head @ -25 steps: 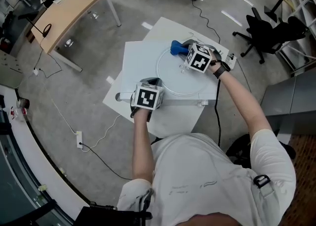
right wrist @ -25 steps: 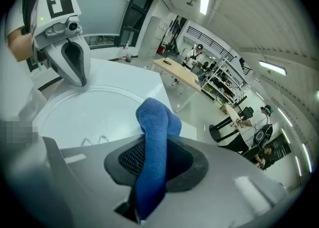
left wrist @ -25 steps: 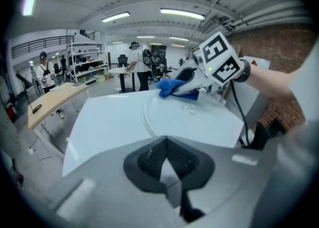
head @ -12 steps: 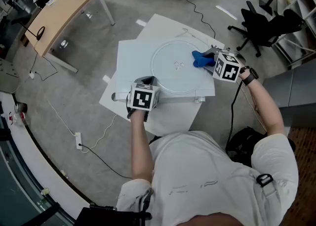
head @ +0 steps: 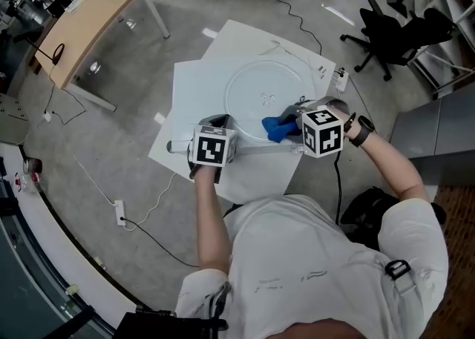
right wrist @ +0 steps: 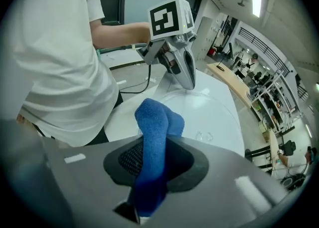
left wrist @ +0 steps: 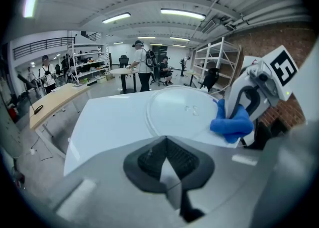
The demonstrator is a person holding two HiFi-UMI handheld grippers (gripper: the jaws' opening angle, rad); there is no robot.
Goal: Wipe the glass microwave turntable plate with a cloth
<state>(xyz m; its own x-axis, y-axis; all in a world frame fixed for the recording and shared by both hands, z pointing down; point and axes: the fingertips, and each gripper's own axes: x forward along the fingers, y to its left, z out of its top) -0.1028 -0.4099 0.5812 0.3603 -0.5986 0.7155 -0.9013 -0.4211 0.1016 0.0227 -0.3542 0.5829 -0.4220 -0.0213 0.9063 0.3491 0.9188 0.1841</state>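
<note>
The right gripper (head: 295, 124) pinches the blue cloth (head: 274, 130) on the plate (head: 256, 85). The left gripper (head: 221, 126) is closed. Rub softly, all the way around.

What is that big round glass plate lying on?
A white board shows through the clear glass plate. The blue cloth covers the plate's near edge, so what lies beneath there is hidden.

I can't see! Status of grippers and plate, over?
Right gripper shut on fluffy blue cloth, at near rim of round glass plate. Left gripper shut by edge of white table. Nothing else on plate.
</note>
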